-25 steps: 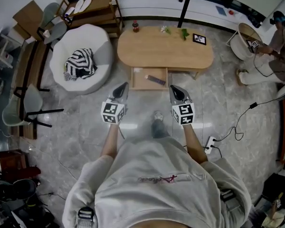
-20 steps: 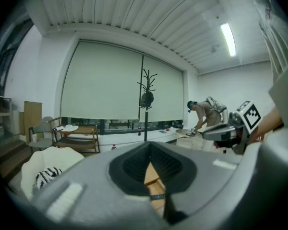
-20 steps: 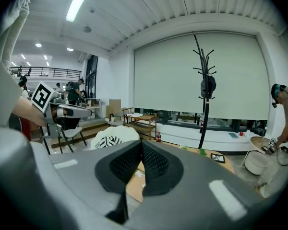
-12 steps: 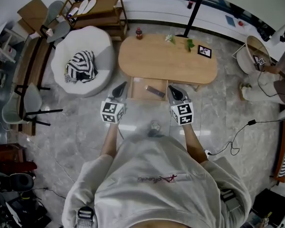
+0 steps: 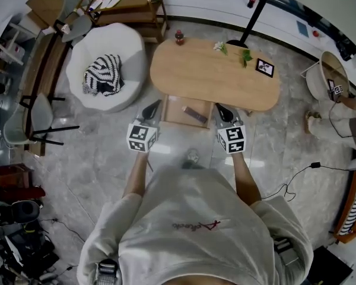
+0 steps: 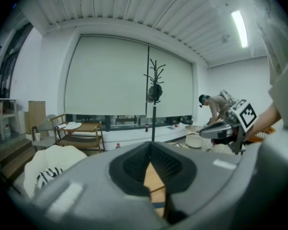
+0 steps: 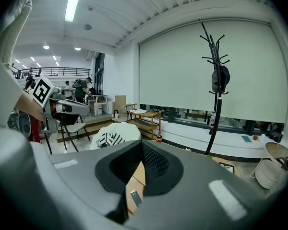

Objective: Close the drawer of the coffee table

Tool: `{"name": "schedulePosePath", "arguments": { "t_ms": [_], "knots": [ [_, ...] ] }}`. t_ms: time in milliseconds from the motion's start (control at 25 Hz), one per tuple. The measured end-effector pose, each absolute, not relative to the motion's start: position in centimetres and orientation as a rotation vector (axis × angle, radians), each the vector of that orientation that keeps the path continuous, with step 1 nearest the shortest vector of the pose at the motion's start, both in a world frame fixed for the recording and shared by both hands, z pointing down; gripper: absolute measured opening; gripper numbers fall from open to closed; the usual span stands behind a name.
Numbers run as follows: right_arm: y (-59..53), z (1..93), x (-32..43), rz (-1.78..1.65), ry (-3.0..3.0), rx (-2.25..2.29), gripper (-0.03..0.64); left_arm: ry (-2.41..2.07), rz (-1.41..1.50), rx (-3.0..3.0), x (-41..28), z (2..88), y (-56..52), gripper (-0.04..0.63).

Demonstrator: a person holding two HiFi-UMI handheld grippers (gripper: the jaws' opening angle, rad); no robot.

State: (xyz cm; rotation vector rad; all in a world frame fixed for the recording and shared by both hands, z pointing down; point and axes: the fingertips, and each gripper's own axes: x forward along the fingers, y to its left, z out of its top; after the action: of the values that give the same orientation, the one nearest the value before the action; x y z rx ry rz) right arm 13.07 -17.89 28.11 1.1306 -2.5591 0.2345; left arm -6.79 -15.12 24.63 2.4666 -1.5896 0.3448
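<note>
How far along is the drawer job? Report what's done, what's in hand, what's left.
Done: nothing yet. The drawer stands pulled out from under the coffee table, with a small dark object inside.
In hand: the left gripper and right gripper, both shut and empty, point at the drawer's front from either side; contact cannot be told.
Left: push the drawer fully in.

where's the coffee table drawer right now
In the head view the drawer sticks out open from the near edge of the coffee table, toward its left end, between the left gripper and the right gripper.
</note>
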Motion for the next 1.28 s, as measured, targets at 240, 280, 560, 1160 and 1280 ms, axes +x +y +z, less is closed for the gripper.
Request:
{"name": "schedulePosePath", "arguments": {
  "t_ms": [240,280,560,1160,1280],
  "knots": [
    [-20.1,30.4,13.2,0.289,-2.546,1.109,0.005,-1.598,0.401,2.403,-7.9,27.3,-16.1,0.002],
    [-20.4,30.7,13.2,0.296,-2.542,1.107,0.005,-1.595,0.412,2.393,-8.0,27.8,-16.1,0.0],
    [-21.5,33.0,13.0,0.331,-2.525,1.092,0.005,-1.57,0.445,2.356,-8.6,30.1,-16.5,0.002],
    [-20.0,41.5,13.8,0.397,-2.407,1.193,0.005,-1.363,0.517,2.368,-9.0,41.3,-16.3,0.002],
    [-19.0,44.3,14.0,0.435,-2.357,1.237,0.005,-1.308,0.534,2.382,-9.3,44.1,-16.5,0.002]
  ]
}}
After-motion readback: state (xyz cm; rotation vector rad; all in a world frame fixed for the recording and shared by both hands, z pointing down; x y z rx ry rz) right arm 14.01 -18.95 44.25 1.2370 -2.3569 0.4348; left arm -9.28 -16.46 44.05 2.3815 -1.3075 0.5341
